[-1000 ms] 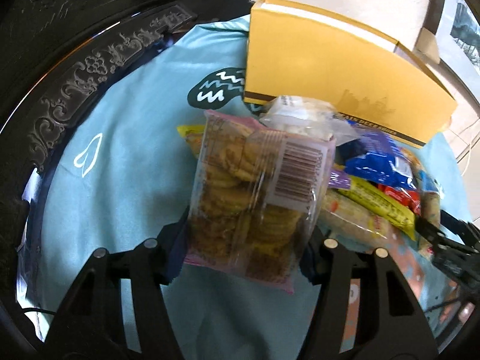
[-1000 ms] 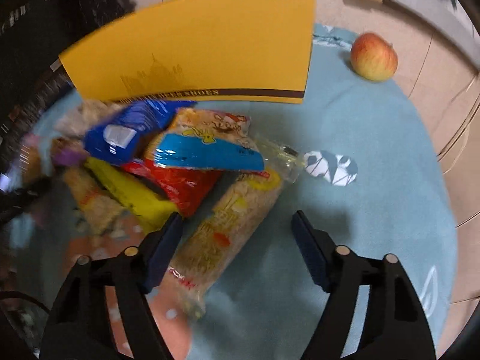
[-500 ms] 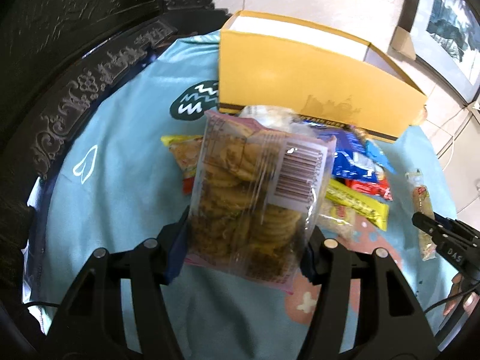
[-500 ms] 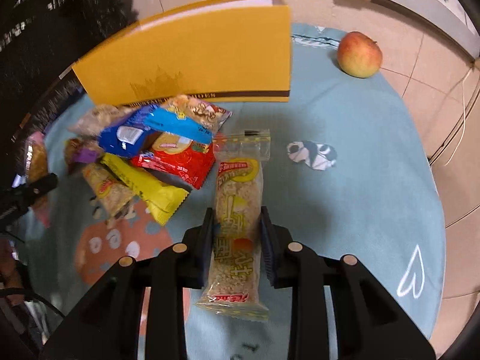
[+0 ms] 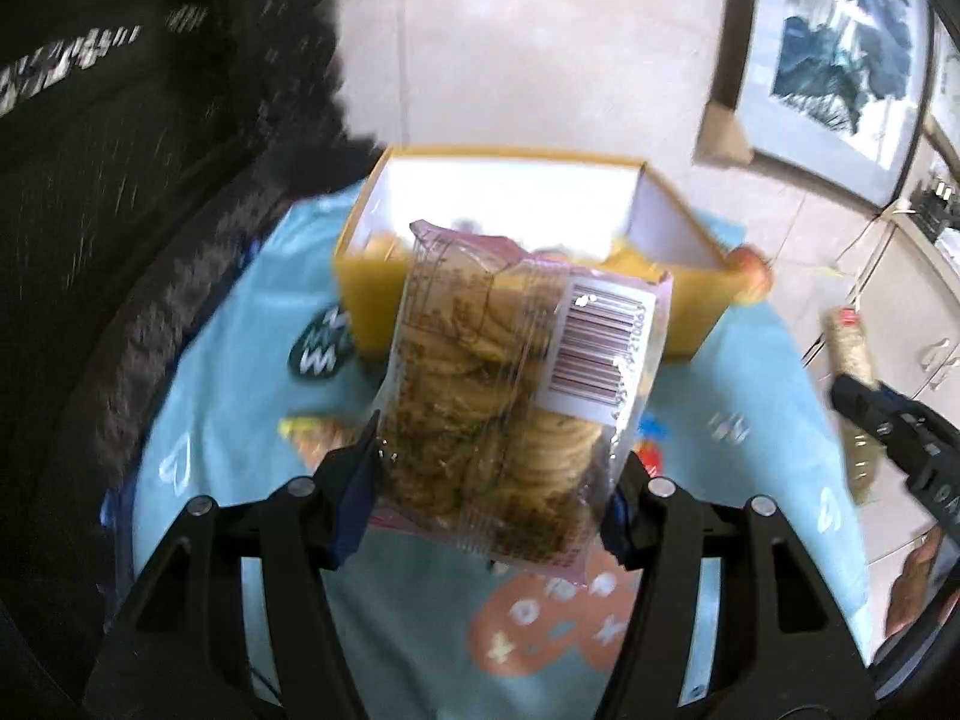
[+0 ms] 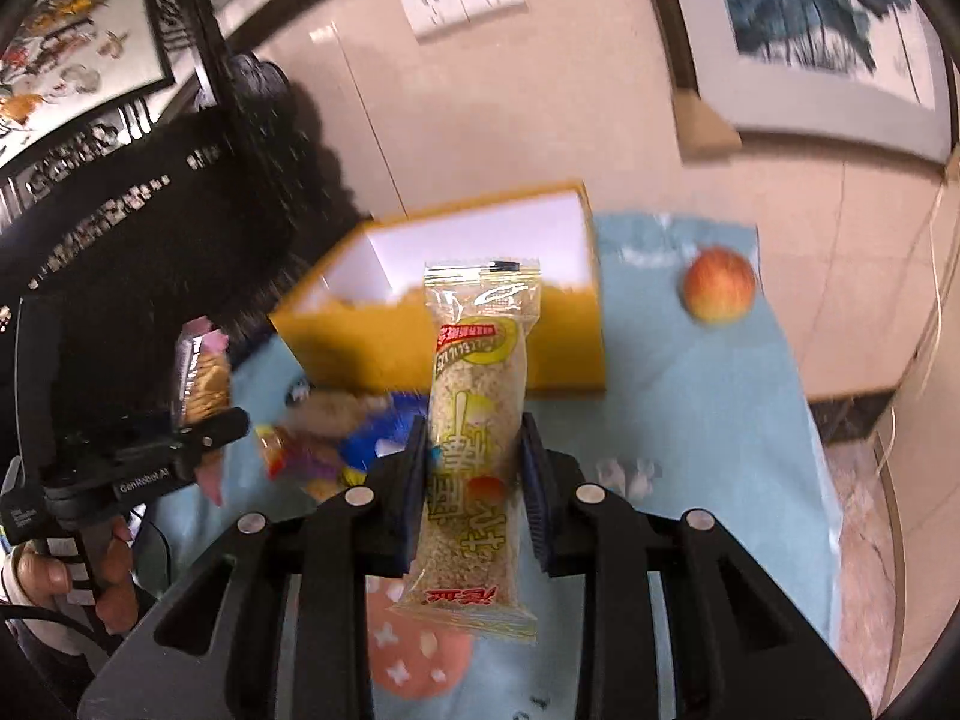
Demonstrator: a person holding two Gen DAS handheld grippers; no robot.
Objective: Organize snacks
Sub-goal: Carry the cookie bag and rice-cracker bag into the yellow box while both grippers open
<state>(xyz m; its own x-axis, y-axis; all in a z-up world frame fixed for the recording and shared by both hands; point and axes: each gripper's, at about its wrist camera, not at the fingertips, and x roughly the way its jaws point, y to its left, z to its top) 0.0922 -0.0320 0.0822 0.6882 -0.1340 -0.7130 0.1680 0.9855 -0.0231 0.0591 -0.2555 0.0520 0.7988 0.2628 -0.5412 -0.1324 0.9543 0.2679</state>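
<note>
Clear crinkly cookie bag (image 5: 510, 396), round biscuits stacked inside, white barcode sticker, pink trim. It sits clamped between the left gripper (image 5: 489, 492) pads, jaws set wide on the bag's sides, lifted above the cloth, in front of the box. Long rice-crisp bar (image 6: 474, 420) in a clear wrapper, grainy and roughly cylindrical, is pinched at mid-length by the right gripper (image 6: 474, 468), jaws narrow, bar upright-tilted. Yellow cardboard box (image 5: 678, 324) is open-topped with white inner walls; some yellow/pale items lie inside, blurred. Loose pile of snack packets (image 6: 336, 450), blue, purple and orange foil, on a light-blue tablecloth (image 6: 690, 432) near the box front. Apple (image 6: 719, 283) on the cloth beside the box's right end. Hand (image 6: 72, 570) grips the left tool's handle.
</note>
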